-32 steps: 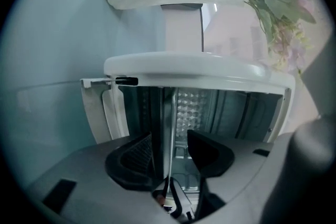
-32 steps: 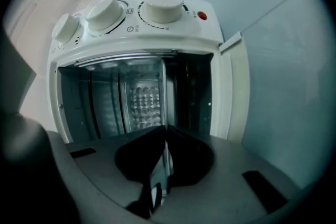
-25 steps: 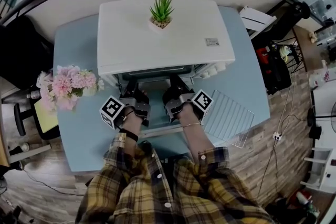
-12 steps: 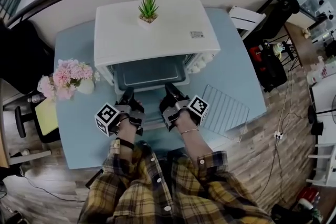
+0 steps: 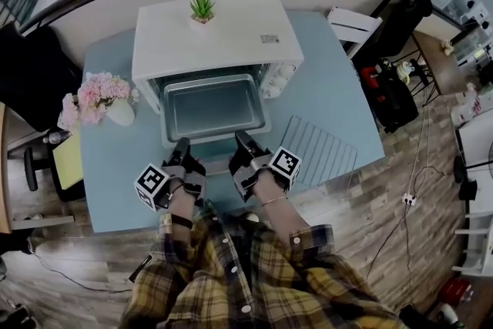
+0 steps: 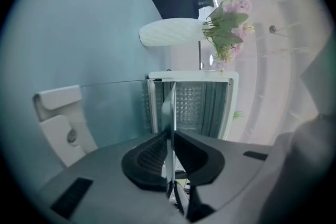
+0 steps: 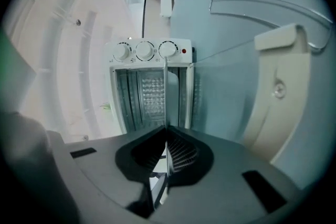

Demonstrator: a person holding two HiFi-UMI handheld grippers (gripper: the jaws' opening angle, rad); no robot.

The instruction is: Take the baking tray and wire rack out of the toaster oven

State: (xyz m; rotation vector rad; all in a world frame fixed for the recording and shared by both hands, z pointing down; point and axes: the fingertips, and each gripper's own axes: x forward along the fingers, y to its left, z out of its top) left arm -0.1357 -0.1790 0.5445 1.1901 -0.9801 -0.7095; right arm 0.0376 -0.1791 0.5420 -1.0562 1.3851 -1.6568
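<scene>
I see left claw [image 5: 182, 144] and right claw [image 5: 240, 138] both clamped on the front rim of the baking tray [image 5: 212, 105], which is partly out of the toaster oven [image 5: 223, 35]. Wire rack [image 5: 320, 150] lies flat near the worktop [image 5: 343, 88] right edge.

Head view: steeply down on surface [image 5: 339, 88], oven [image 5: 223, 35] centred. Gripper views: rolled sideways, close, along left tongs [image 6: 170, 131] and right tongs [image 7: 166, 136] into oven; all share tray [image 5: 212, 108].

Baking tray [image 5: 208, 108]: far end hidden under the roof of the toaster oven [image 5: 223, 31]; label [image 5: 269, 38] on top, print too small for us to read.
</scene>
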